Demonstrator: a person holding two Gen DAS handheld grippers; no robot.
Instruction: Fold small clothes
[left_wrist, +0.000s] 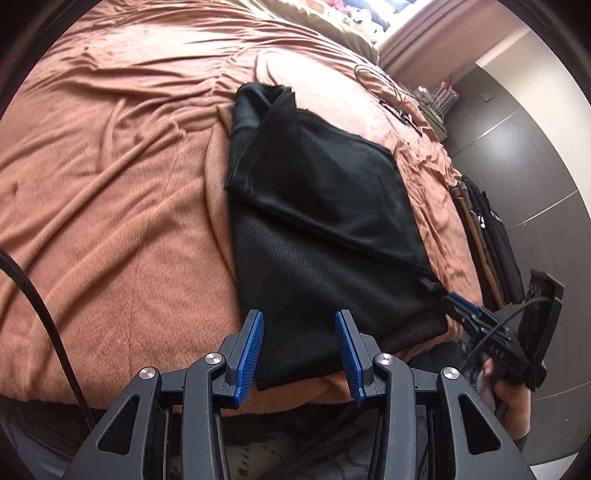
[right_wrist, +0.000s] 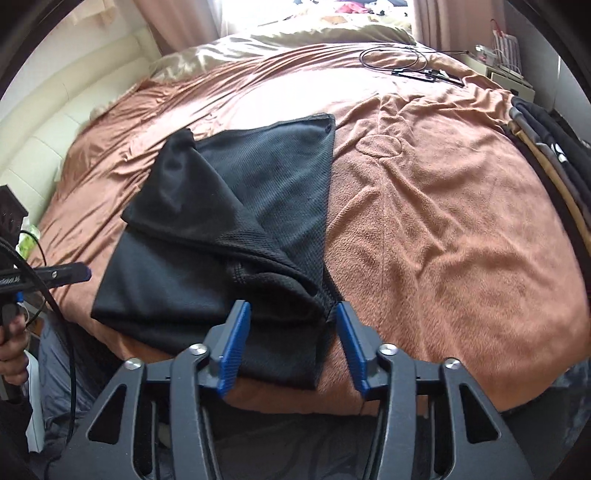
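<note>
Left wrist view: left claw (left_wrist: 299, 350) spread wide, empty, over near edge of black garment (left_wrist: 325, 229) on brown blanket (left_wrist: 110, 184), frame centre. Lower right, right claw (left_wrist: 461, 306) at garment's corner. Right wrist view adds: right claw (right_wrist: 291, 339) gapes around that corner, unclamped; folded clothes stack (right_wrist: 543, 147) upper right.

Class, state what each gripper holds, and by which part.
Nothing is held. Left gripper and right gripper are open over the black garment.
</note>
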